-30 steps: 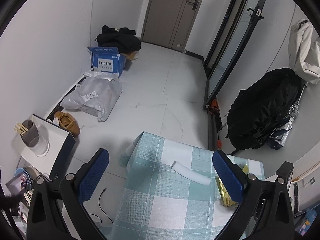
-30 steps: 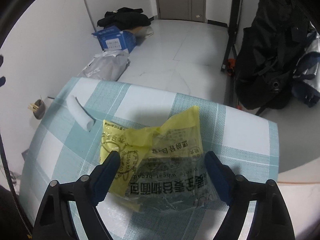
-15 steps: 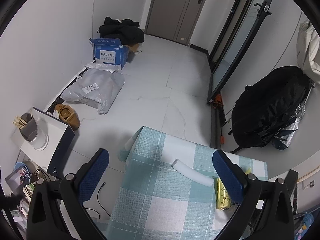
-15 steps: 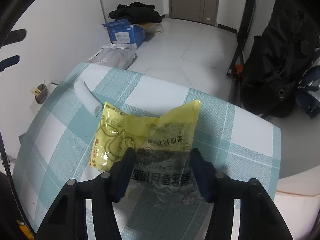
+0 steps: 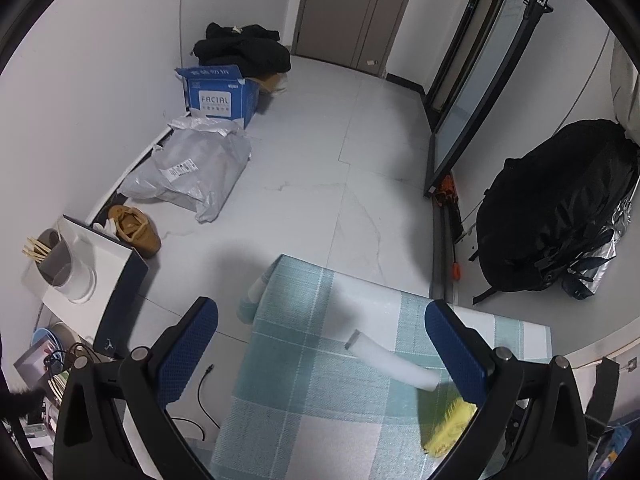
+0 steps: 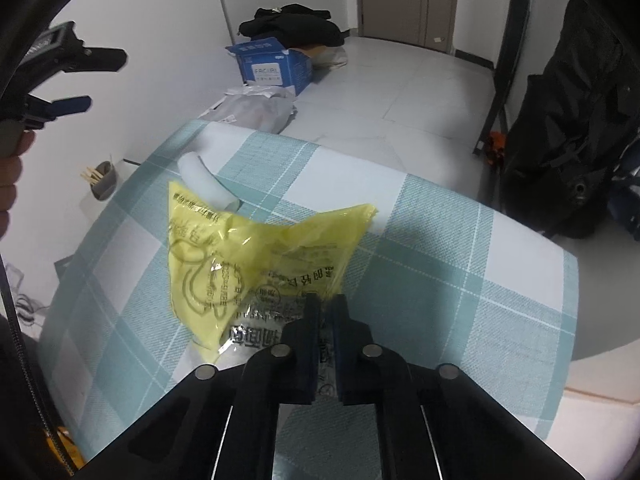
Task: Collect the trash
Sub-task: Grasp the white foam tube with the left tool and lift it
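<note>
The table (image 6: 460, 292), covered with a cloth of green and white checks, fills the ground under both grippers, and it is the surface from which the trash must be collected. On it, directly in front of the right gripper (image 6: 325, 312), lies the yellow plastic wrapper (image 6: 256, 256) with printed letters; its clear, printed end goes between the two dark pads, which stand almost together, so the right gripper is clamped on that edge of the wrapper. I think the grip is taken at the thin flat end because a film like this cannot be pinched in its puffed middle, and the rest of the wrapper spreads away from the gripper, toward the far side of the table. Just beyond the wrapper, touching or nearly touching its far left corner, lies a white paper roll (image 6: 208, 184), which looks like the next piece of trash. The left gripper (image 5: 320, 344) has its blue pads wide apart with nothing between them; the white roll lies below it, close to its right pad, and a small yellow part of the wrapper shows under that pad. It seems to be held ready over the roll, probably so that both pieces can be taken together.
</note>
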`<state>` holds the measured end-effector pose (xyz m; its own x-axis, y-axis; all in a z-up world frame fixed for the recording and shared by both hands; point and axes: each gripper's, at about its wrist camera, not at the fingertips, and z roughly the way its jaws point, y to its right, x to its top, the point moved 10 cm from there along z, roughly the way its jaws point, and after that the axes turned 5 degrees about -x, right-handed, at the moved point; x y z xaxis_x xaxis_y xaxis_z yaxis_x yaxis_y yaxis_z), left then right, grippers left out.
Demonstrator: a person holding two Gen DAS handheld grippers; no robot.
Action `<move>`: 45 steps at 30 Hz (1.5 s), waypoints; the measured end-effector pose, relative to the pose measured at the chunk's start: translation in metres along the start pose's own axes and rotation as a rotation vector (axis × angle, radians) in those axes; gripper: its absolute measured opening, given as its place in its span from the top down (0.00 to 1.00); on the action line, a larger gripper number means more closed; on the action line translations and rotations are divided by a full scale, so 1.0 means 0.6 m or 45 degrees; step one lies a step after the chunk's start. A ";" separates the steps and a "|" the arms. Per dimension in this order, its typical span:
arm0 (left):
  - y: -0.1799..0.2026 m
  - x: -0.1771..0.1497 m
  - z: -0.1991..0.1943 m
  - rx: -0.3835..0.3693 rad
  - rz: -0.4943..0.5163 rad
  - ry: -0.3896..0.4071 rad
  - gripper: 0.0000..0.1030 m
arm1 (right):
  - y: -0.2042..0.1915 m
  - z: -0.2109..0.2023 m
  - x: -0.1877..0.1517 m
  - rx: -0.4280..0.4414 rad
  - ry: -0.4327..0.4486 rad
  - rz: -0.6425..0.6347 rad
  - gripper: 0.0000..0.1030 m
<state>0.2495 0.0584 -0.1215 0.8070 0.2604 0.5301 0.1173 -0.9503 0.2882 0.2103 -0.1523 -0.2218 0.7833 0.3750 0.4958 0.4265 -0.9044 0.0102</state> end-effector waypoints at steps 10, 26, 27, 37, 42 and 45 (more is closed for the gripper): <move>0.019 -0.027 0.050 -0.057 -0.003 -0.168 0.01 | 0.021 -0.037 0.012 0.101 0.055 0.110 0.98; 0.037 -0.104 0.126 0.117 0.004 -0.455 0.25 | 0.085 -0.076 0.011 0.097 0.125 0.213 0.98; 0.040 -0.104 0.125 0.122 0.011 -0.450 0.29 | 0.085 -0.077 0.012 0.102 0.127 0.213 0.98; 0.087 -0.109 0.129 0.032 0.100 -0.444 0.96 | 0.086 -0.090 0.006 0.106 0.140 0.221 0.98; 0.095 -0.104 0.129 -0.025 0.099 -0.424 0.98 | 0.088 -0.096 0.005 0.099 0.147 0.227 0.98; 0.097 -0.102 0.124 -0.101 0.039 -0.421 0.98 | 0.088 -0.099 0.003 0.097 0.147 0.233 0.98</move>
<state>0.2502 -0.0254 -0.1967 0.9549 0.1499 0.2562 0.0549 -0.9373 0.3441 0.2071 -0.2117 -0.1687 0.7959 0.1764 0.5792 0.3184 -0.9356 -0.1526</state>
